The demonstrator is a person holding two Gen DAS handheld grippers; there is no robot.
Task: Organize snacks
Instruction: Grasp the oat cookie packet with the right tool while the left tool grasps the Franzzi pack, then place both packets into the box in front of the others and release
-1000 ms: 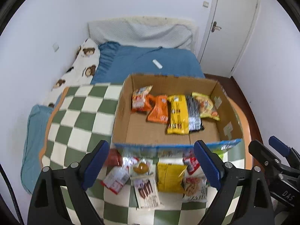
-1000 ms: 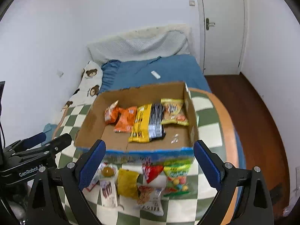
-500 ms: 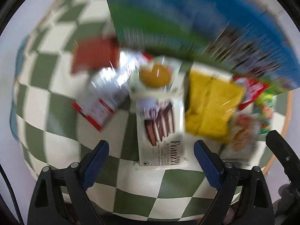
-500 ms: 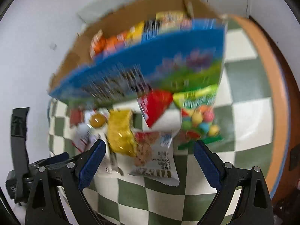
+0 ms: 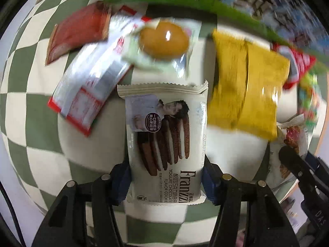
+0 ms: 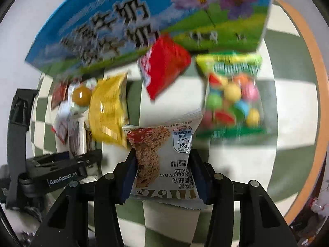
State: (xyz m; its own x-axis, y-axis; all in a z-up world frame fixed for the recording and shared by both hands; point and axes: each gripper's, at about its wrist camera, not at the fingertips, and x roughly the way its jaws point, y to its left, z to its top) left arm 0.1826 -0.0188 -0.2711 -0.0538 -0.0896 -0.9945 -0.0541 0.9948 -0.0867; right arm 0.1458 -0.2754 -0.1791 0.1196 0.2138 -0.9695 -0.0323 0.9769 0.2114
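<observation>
Both grippers have dropped from above the box (image 6: 144,20) onto the snack pile. Left gripper (image 5: 165,177) closing on the chocolate cookie pack (image 5: 164,140), right gripper (image 6: 164,170) closing on the oat cookie pack (image 6: 162,156); both flat on the checkered cloth (image 5: 30,107), probably bound for the box.

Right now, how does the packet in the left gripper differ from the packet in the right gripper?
The chocolate cookie packet shows dark cookie sticks and a printed portrait; the cranberry oat cookie packet shows a crumbly oat cookie with red berries. The chocolate cookie packet lies between a red-edged white packet and a yellow bag; the cranberry oat one lies below a red bag.

Both are pale wrappers on the checked cloth, each between closing jaws.
</observation>
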